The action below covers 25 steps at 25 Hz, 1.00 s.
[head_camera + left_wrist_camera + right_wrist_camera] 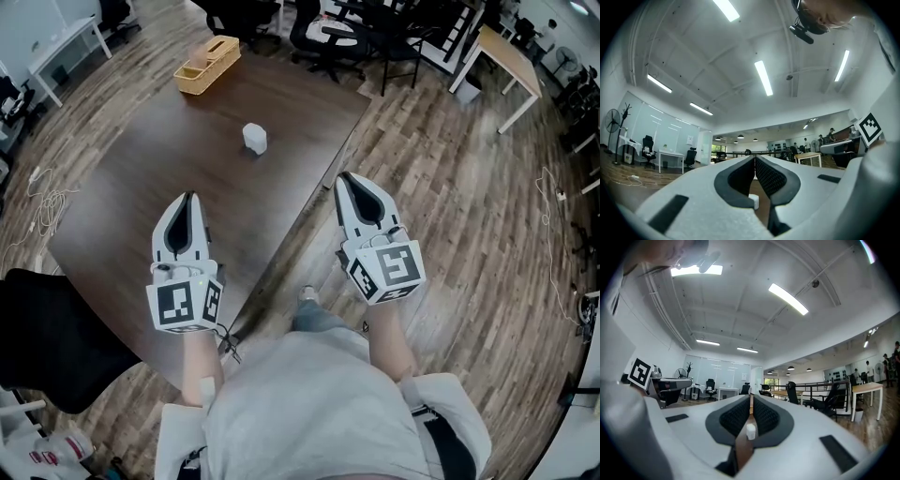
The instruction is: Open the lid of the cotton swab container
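Observation:
The cotton swab container (254,139) is a small white tub with its lid on, standing near the middle of the dark wooden table (141,187). My left gripper (191,197) is held over the table's near part, jaws shut and empty, pointing toward the container from well short of it. My right gripper (344,177) is also shut and empty, hovering near the table's right edge. In the left gripper view the container (753,201) shows as a small white block low between the shut jaws (754,157). The right gripper view shows the container (750,431) the same way.
A yellow wicker basket (207,64) holding a pink box stands at the table's far edge. Office chairs (328,33) and a light wooden desk (511,52) stand beyond on the wood floor. A black chair (47,337) is at the near left.

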{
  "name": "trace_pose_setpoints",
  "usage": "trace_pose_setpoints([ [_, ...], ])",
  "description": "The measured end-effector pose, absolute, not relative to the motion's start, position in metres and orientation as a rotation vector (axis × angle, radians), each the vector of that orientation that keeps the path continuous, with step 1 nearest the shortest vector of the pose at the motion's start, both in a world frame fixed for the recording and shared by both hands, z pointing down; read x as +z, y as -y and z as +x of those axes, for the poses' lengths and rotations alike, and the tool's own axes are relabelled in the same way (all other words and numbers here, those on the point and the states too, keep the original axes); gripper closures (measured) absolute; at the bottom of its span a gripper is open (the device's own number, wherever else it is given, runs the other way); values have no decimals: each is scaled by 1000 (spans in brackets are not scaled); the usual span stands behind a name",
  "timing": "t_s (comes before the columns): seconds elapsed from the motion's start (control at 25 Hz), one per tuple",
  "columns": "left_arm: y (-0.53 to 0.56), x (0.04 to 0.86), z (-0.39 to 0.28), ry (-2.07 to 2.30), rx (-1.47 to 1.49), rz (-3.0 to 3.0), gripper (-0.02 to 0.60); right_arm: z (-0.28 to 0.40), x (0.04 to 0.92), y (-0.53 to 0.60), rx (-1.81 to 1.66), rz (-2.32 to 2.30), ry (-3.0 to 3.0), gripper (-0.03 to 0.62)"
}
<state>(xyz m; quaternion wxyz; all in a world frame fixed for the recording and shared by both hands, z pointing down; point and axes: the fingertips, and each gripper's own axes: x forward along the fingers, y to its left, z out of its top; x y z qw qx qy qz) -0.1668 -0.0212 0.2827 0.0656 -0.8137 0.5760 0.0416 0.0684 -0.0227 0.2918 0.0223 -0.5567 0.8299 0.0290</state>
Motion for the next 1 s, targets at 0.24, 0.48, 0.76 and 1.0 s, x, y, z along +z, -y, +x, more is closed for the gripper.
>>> trace_pose_setpoints([
  [0.24, 65, 279, -149, -1765, 131, -2433, 571, 85, 286, 74, 90, -1693, -2591, 569],
  [0.48, 104, 275, -134, -1807, 153, -2401, 571, 101, 285, 117, 98, -1650, -2636, 569],
  [0.76, 139, 276, -116, -1854, 163, -2359, 571, 113, 291, 161, 94, -1576, -2701, 569],
  [1.0, 150, 288, -109, -1868, 92, -2357, 571, 101, 308, 187, 27, -1499, -2765, 569],
])
